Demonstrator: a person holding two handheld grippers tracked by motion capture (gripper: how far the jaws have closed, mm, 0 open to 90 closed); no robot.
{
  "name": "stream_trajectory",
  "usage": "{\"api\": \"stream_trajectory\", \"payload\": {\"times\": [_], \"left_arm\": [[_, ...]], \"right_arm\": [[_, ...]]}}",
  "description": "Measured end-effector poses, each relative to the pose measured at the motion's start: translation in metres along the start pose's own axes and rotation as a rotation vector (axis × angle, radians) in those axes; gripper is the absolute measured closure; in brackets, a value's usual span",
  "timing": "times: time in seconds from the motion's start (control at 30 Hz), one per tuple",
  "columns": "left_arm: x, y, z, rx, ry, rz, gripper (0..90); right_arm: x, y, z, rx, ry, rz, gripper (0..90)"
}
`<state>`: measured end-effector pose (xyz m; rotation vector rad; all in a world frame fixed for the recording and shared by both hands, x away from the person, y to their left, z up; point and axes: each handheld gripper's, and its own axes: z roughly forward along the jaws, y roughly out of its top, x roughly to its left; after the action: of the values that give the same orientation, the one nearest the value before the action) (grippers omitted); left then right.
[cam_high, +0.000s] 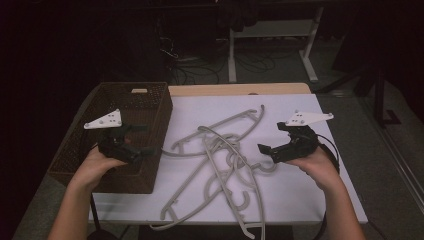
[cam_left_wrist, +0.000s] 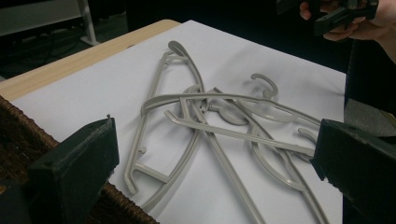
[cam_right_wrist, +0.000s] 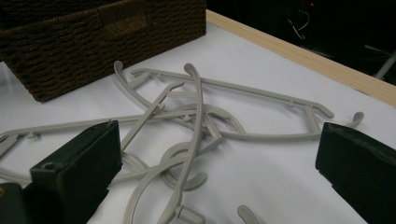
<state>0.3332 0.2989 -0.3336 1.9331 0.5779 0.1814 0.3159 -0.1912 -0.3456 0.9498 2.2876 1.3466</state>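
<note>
Tangled pile of grey plastic hangers (cam_high: 220, 160) lying on the white table (cam_high: 300, 200), just beside a dark wicker basket (cam_high: 150, 107) that stands at the table's left edge. The left gripper (cam_high: 142, 140) hovers over the basket's near right corner, its jaws spread wide with nothing between them; in the left gripper view the hangers (cam_left_wrist: 210, 126) lie ahead between the 2 black jaws. The right gripper (cam_high: 272, 140) hangs above the table to the right of the pile, jaws likewise released and empty, and points toward the hangers (cam_right_wrist: 187, 126) with the basket (cam_right_wrist: 93, 42) beyond. Judged from this layout, the step in hand is the approach, before any hanger is grasped. The next move probably calls for singling out 1 hanger lying uppermost, closing on an arm or hook that clears its neighbours, and lifting it without dragging the interlocked ones along.
</note>
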Motion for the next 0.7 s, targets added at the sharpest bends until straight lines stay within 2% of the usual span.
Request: {"api": "stream_trajectory", "payload": {"times": [0.2,0.33,0.5,0.53,0.63,0.67,0.7], "left_arm": [[-0.006,0.008,0.01,0.013,0.011,-0.018,0.0],[-0.011,0.018,0.021,0.003,0.026,-0.028,0.0],[-0.017,0.027,0.031,-0.003,0.018,-0.019,0.0],[-0.02,0.031,0.038,-0.002,0.015,-0.019,0.0],[-0.023,0.033,0.046,0.005,0.013,-0.019,0.0],[-0.026,0.035,0.055,0.011,0.007,-0.022,0.0],[-0.026,0.035,0.055,0.011,0.007,-0.022,0.0]], "right_arm": [[-0.003,-0.01,-0.001,0.021,-0.002,0.011,0.1],[-0.006,-0.014,-0.001,0.029,0.001,0.019,0.1],[-0.007,-0.014,-0.002,0.023,0.002,0.022,0.1],[-0.007,-0.015,-0.003,0.024,0.003,0.02,0.1],[-0.006,-0.016,-0.002,0.025,0.005,0.02,0.1],[-0.005,-0.017,0.0,0.033,0.004,0.017,0.1],[-0.005,-0.018,0.001,0.038,0.005,0.015,0.1]]}}
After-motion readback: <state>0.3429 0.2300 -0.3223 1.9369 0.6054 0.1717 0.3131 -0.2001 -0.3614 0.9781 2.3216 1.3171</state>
